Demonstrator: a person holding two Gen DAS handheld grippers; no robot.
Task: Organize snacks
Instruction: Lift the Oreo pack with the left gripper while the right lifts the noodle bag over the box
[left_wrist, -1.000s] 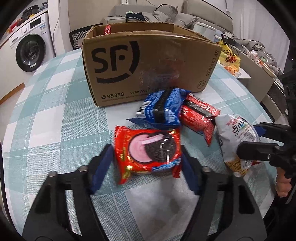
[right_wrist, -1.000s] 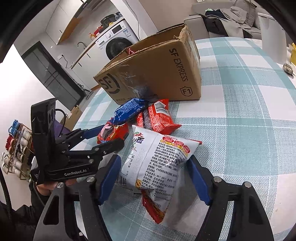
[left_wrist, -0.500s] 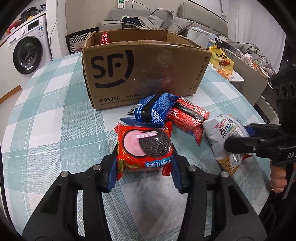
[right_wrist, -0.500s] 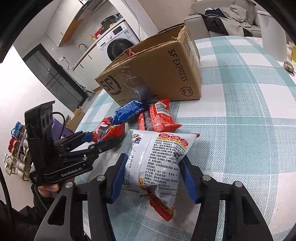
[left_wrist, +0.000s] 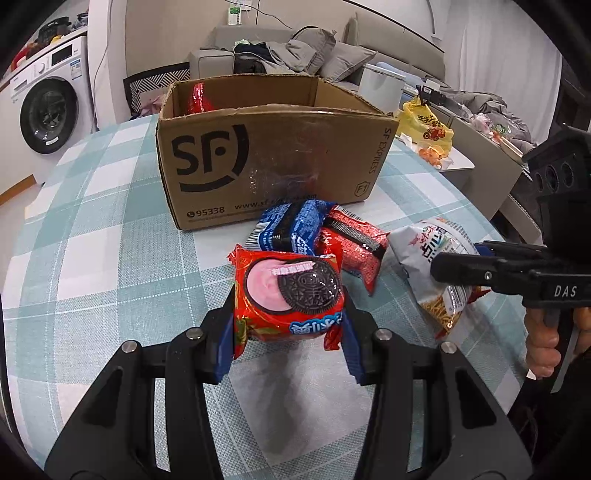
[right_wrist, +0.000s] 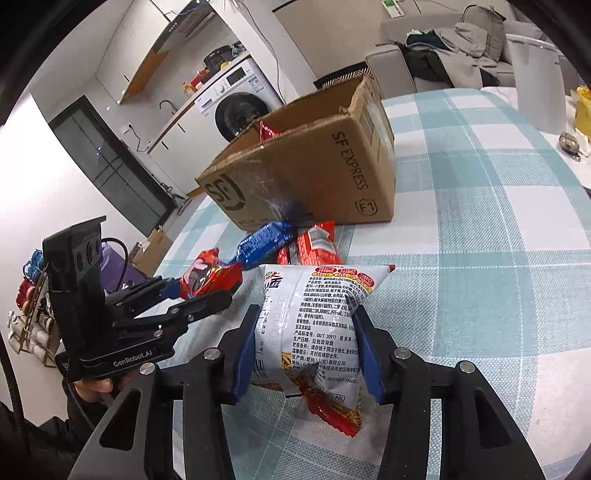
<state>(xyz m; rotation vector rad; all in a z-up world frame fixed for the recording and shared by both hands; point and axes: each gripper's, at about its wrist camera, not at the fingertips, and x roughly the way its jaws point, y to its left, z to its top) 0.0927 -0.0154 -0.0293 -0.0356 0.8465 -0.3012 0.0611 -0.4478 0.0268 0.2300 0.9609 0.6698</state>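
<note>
My left gripper (left_wrist: 290, 314) is shut on a red strawberry Oreo pack (left_wrist: 291, 295), held a little above the checked tablecloth. My right gripper (right_wrist: 306, 325) is shut on a white noodle snack bag (right_wrist: 314, 306), its blue pads pressing both sides; the bag's lower end hangs between the fingers. Each gripper also shows in the other's view: the left gripper (right_wrist: 199, 291) with the Oreo pack (right_wrist: 214, 275), and the right gripper (left_wrist: 458, 258) on the bag (left_wrist: 424, 247). A blue Oreo pack (left_wrist: 291, 225) and a red snack pack (left_wrist: 354, 243) lie before the open SF cardboard box (left_wrist: 273, 166).
A red packet (left_wrist: 197, 98) stands inside the box at its back left corner. The table (left_wrist: 92, 240) wears a teal and white checked cloth. A yellow bag (left_wrist: 424, 125) and a white container (left_wrist: 380, 85) sit beyond the box. A washing machine (left_wrist: 48, 110) stands far left.
The left jaws closed on the red Oreo pack and raised it off the cloth. The right jaws closed in from wide apart onto the white snack bag.
</note>
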